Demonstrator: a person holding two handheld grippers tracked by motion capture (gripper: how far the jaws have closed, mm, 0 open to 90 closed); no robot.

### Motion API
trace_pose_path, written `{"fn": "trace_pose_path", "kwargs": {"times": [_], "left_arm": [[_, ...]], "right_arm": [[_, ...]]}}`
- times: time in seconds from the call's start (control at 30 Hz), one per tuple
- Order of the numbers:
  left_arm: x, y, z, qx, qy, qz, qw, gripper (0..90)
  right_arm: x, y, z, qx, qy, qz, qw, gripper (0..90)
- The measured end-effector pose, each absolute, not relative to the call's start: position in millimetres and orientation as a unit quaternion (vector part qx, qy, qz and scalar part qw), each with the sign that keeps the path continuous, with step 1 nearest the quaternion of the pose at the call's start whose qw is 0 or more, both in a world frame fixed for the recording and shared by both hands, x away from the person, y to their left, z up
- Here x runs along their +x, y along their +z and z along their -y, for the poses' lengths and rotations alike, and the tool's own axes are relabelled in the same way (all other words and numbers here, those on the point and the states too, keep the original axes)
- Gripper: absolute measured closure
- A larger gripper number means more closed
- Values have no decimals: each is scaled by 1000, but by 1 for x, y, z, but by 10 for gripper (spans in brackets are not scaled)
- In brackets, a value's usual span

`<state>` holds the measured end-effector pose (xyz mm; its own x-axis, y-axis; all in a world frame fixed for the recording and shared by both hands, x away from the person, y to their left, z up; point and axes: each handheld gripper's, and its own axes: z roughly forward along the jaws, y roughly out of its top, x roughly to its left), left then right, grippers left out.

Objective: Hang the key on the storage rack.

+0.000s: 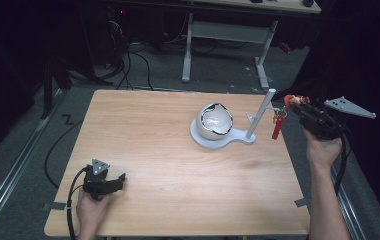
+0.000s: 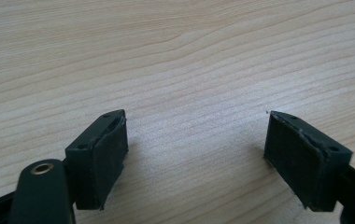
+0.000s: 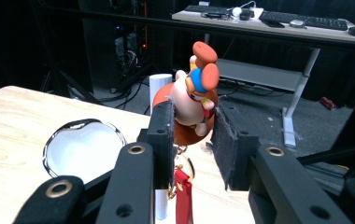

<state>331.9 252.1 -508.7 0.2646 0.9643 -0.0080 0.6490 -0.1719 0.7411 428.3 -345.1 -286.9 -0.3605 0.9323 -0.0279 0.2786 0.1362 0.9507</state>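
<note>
Item: figurine keychain [image 3: 194, 100], gripped in right claw [image 1: 294, 101] beside white post [image 1: 259, 114], far right of bench [image 1: 168, 165]. Left claw [image 2: 196, 158] open, idle. Handling: lift ring cleanly over post.

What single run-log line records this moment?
right gripper: shut on orange-and-white figurine keychain with red strap, beside white post | left gripper: open, resting on wooden table | white bowl: on stand base
</note>
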Motion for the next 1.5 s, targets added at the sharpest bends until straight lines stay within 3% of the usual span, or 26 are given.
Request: {"fn": "trace_pose_path", "kwargs": {"times": [0.8, 1.5], "left_arm": [[332, -509, -252, 726, 243, -556, 325, 220], [332, -509, -252, 726, 243, -556, 325, 220]], "right_arm": [[451, -292, 338, 462, 470, -674, 333, 699], [452, -319, 351, 490, 465, -666, 317, 697]]}}
